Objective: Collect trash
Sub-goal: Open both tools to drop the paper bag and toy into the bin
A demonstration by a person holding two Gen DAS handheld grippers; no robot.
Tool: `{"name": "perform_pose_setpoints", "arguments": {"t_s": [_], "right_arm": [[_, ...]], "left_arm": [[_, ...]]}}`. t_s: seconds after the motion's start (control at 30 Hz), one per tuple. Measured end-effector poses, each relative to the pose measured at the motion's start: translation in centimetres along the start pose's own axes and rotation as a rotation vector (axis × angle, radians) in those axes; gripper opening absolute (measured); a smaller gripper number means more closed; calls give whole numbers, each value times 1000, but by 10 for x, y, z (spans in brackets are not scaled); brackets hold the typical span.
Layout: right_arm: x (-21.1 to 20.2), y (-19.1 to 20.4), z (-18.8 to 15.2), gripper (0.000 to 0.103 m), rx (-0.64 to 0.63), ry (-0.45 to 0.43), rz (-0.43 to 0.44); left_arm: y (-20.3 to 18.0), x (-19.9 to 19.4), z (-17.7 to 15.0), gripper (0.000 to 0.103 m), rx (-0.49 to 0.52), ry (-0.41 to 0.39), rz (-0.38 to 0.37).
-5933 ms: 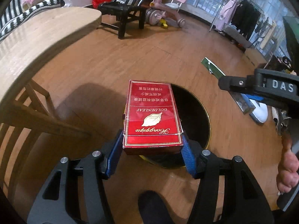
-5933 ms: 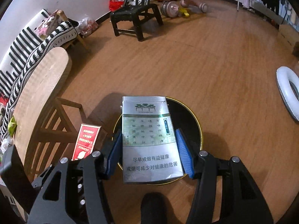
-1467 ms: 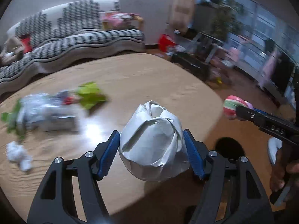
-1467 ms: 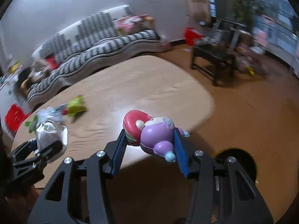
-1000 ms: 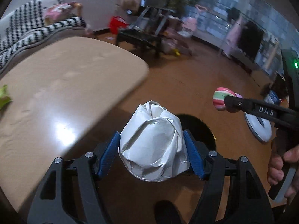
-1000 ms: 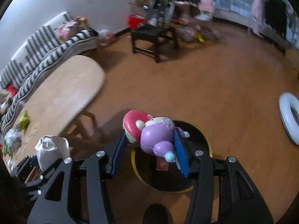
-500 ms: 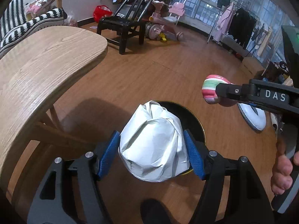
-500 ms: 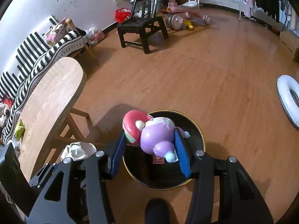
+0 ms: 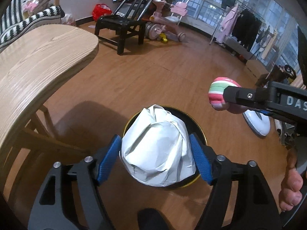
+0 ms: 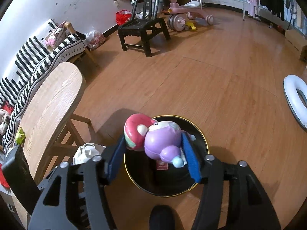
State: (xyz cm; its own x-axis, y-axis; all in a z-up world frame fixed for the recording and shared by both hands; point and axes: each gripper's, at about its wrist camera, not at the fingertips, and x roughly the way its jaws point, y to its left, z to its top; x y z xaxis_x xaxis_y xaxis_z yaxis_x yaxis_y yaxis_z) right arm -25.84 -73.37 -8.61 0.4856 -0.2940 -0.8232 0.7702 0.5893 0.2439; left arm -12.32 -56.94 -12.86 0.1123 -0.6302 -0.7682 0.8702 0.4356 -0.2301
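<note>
A black bin with a gold rim [image 9: 132, 117] stands on the wooden floor beside the table. My left gripper [image 9: 155, 137] hangs over it with a crumpled white paper wad [image 9: 157, 149] between its blue pads. The jaws are opening, and the pads still touch the wad's sides. My right gripper [image 10: 153, 138] is above the same bin [image 10: 206, 143], jaws opening. A purple toy with a red cap [image 10: 159, 140] lies tilted and loose between its pads. A red pack [image 10: 162, 165] lies at the bin's bottom.
The wooden table [image 10: 48, 105] with its leg frame stands left of the bin, a green wrapper [image 10: 20, 136] on its far end. A black chair [image 10: 142, 28], a pink tricycle [image 10: 184, 9] and a white ring [image 10: 295, 99] are on the floor farther off.
Both grippers swung from over the table to above the bin and sank slightly. Both pairs of jaws have widened. The toy has tilted between the right pads.
</note>
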Motion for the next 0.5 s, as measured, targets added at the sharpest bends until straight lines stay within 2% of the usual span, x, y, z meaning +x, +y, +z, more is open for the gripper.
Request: {"name": "perform_pose_setpoints", "arguments": {"t_s": [0.03,0.07,0.3,0.5], "right_arm": [[0,-1,0,74,6,-2,-2],[0,-2,0,77,10,-6,-6],[-1,-1,1,78,7,-7,2],[-6,17,3,78,-26,-18,14]], "left_arm": [[0,3,1,81,-1,0,4],[1,5,1,86,-9,0,3],[7,11,1,88,-26,16,11],[16,-7,0,89,-42,0,29]]}}
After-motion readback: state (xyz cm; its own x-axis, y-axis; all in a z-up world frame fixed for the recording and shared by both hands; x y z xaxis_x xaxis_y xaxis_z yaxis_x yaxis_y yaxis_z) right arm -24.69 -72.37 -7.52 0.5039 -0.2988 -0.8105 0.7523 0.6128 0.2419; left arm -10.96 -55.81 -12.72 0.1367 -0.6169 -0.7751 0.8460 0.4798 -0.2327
